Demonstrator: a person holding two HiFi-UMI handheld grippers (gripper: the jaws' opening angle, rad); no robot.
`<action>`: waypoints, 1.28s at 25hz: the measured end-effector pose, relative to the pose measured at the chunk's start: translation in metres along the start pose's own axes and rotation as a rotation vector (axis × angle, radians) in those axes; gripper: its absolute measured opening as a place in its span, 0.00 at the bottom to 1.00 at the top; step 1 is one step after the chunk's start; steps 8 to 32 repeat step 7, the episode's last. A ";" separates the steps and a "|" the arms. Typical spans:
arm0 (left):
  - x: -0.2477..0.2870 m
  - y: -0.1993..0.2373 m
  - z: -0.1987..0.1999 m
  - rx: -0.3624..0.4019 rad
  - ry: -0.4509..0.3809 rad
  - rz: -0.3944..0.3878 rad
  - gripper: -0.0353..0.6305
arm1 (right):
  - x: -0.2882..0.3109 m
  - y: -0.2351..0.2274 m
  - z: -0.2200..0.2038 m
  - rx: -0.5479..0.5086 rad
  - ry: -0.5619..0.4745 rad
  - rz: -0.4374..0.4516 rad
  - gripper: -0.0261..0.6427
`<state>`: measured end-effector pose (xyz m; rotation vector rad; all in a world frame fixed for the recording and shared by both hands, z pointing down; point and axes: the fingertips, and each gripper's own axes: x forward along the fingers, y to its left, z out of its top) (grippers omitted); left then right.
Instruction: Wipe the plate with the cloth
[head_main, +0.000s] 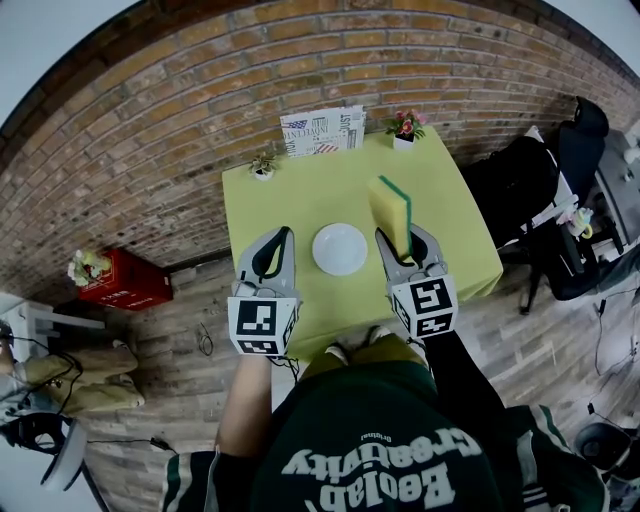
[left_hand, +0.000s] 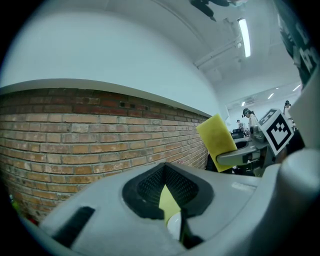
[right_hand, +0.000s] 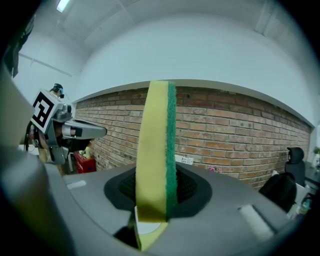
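Two grippers are in your hands over a square table (head_main: 262, 215) covered in smooth yellow-green cloth, each one grey with a cube of black-and-white square markers at its back. One round white plate (head_main: 340, 249) with a shallow rim lies on the table. In the head view it sits between the two grippers, with nothing on it and neither gripper touching it. Your right gripper (head_main: 404, 248) has its jaws clamped on one rectangular sponge (head_main: 391, 212). The sponge is soft, porous yellow foam with a thin, rough green scouring layer down one face. It stands on its edge between the ribbed black pads, most of its length sticking out past the jaw tips, and it shows beside the plate rather than over it. Your left gripper (head_main: 285, 236) has its jaws brought together at the tips and holds nothing; only a thin sliver of table and plate shows through the slot behind the tips. At the far edge of the table stand two small potted plants, a green one (head_main: 263, 166) on the left and a pink-flowered one (head_main: 404, 125) on the right. One upright stand of printed paper (head_main: 322, 130) is between them. A rough red brick wall (head_main: 180, 110) rises behind the table, and one red crate (head_main: 125, 280) sits on the wooden plank floor at the left.
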<state>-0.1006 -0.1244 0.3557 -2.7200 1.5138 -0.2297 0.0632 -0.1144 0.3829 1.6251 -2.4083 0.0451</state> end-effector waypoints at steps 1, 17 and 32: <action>0.000 0.000 -0.001 0.000 0.000 0.000 0.06 | 0.000 0.000 -0.001 0.001 0.003 -0.002 0.23; 0.002 0.001 -0.002 -0.008 -0.002 0.002 0.06 | 0.001 -0.001 -0.002 0.010 0.000 0.000 0.23; 0.002 0.001 -0.002 -0.008 -0.002 0.002 0.06 | 0.001 -0.001 -0.002 0.010 0.000 0.000 0.23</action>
